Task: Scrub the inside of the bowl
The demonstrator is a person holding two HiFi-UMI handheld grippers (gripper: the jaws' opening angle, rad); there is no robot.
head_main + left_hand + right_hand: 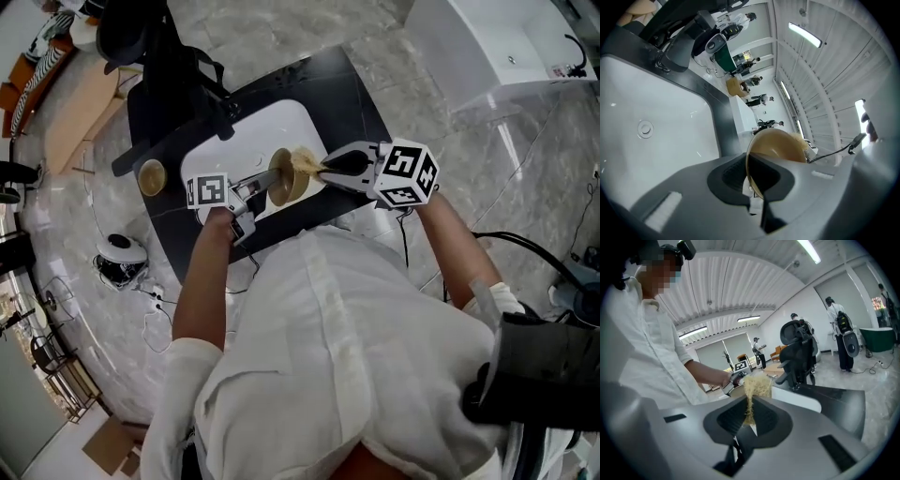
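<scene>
Left claw (pixel 265 185) is clenched on the rim of the bowl (pixel 286 176), holding it tipped on edge above the white basin (pixel 281 127) set in the black bench (pixel 361 103). The right claw (pixel 323 169) is clenched on a straw-coloured fibre scrubber (pixel 304 161), which sits at the bowl's open side; whether it actually touches cannot be confirmed.

Recommended procedure for the scrubbing step:
- Keep the left grip firm, because a rim pinch is likely to pivot under side load.
- Press the scrubber into the cavity and sweep in circles from the centre out to the wall.
- Direct the force towards the held rim, not away from it.
- Work over the basin so a slipped bowl lands there.
</scene>
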